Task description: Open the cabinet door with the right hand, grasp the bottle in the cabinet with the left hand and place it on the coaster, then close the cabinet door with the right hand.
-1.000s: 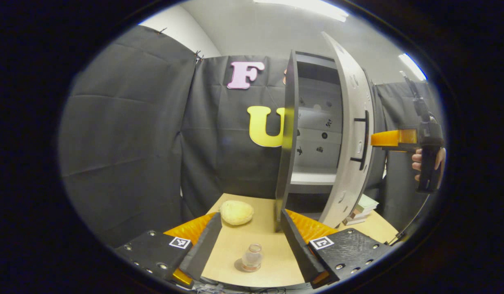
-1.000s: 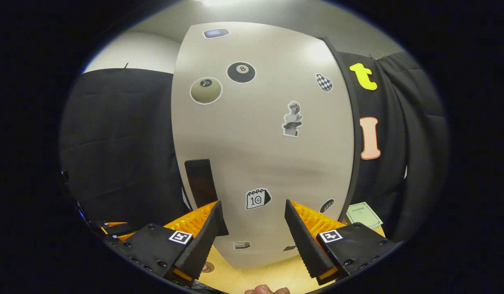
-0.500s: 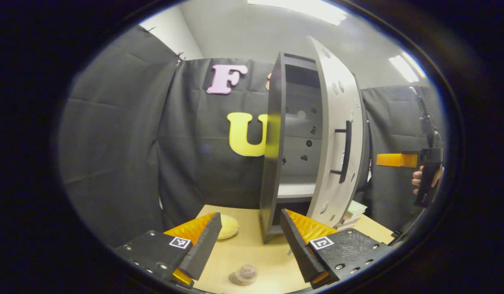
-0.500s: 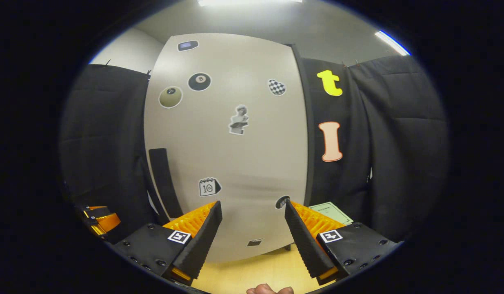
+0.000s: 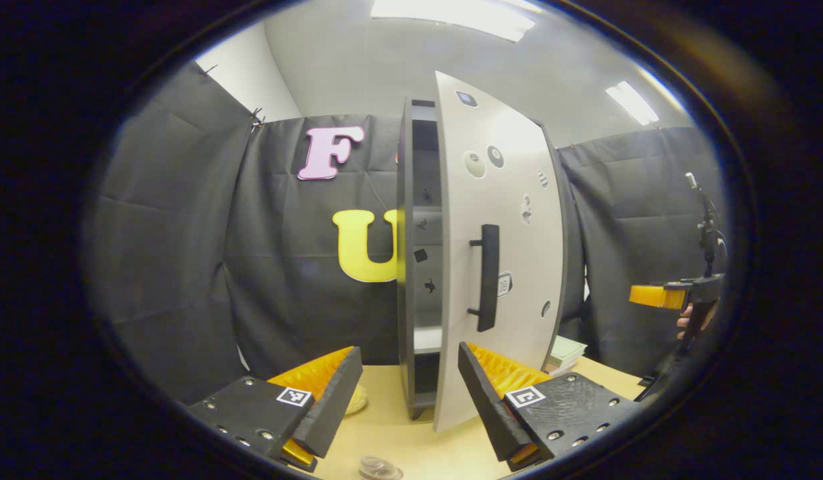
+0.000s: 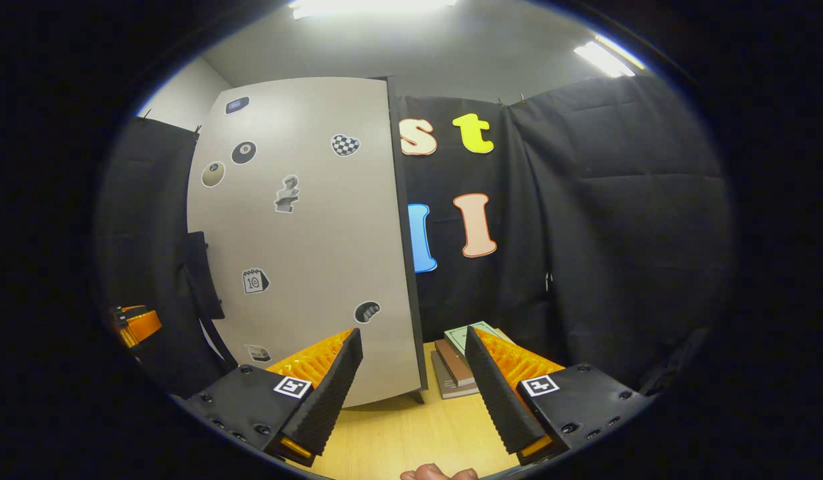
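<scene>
The white cabinet door (image 5: pixel 511 267) with stickers and a black handle (image 5: pixel 488 277) stands almost shut, with a narrow gap left against the dark cabinet (image 5: pixel 406 267). The clear bottle (image 5: pixel 379 467) peeks in at the lower edge of the left gripper view, on the wooden table in front of the cabinet. My left gripper (image 5: pixel 408 393) is open above it, holding nothing. My right gripper (image 6: pixel 411 387) is open and apart from the door (image 6: pixel 298 233), facing its hinge edge. From the left gripper view, the right gripper (image 5: pixel 651 295) hangs far right in a hand (image 5: pixel 684 323).
A pale yellow lump (image 5: pixel 358 399) lies on the table (image 5: pixel 424 447) behind my left finger. A small stack of books (image 6: pixel 461 360) lies right of the cabinet. Part of a hand (image 6: pixel 438 473) shows at the bottom edge.
The door has swung from wide open to nearly shut. My right gripper has drawn back and turned right. The left view has tilted up, so the bottle slid to the bottom edge.
</scene>
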### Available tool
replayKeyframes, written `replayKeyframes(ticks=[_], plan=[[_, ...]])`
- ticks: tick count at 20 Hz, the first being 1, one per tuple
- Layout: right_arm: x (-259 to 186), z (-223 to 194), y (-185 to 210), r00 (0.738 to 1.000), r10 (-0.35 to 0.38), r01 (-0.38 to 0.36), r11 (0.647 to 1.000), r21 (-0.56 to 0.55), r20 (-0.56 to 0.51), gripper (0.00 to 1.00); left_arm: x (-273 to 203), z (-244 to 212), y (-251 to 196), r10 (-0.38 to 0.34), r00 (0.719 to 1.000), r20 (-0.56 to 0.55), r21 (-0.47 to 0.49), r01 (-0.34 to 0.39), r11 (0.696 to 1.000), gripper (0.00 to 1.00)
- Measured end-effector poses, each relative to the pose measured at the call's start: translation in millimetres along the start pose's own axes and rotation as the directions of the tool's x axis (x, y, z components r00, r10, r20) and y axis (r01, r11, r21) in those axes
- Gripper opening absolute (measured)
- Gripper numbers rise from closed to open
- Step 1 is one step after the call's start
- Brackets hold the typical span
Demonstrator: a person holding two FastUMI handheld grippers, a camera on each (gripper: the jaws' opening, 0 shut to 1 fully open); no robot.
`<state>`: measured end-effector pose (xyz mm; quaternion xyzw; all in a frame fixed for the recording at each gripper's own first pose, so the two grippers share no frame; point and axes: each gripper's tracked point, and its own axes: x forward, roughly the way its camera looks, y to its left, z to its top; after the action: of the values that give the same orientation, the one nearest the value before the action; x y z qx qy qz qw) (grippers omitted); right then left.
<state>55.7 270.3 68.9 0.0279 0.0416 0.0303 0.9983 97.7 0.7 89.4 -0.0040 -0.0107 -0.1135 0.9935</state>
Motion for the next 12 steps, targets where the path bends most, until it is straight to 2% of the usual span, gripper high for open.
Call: replayKeyframes(ticks=[6,7,9,10,12], plan=[[-3,3,-53,1.0,-0.028,0.027,0.998,0.05,0.006,0.98,-10,8,-55,0.033,0.999,0.008,0.02,-0.033,0.999,0.9],[-3,3,-58,1.0,-0.023,0.023,0.998,0.054,0.002,0.98,-13,9,-62,0.044,0.999,0.013,0.02,-0.044,0.999,0.87],[-2,6,-65,1.0,-0.018,0.017,0.998,0.057,0.006,0.98,-18,11,-72,0.058,0.998,0.018,0.016,-0.058,0.998,0.9],[2,7,-66,1.0,-0.016,0.015,0.998,0.057,0.009,0.98,-21,11,-77,0.055,0.998,0.015,0.004,-0.055,0.998,0.87],[8,4,-60,1.0,-0.01,0.01,0.998,0.06,0.012,0.98,-22,4,-85,0.042,0.999,-0.007,-0.021,-0.042,0.999,0.89]])
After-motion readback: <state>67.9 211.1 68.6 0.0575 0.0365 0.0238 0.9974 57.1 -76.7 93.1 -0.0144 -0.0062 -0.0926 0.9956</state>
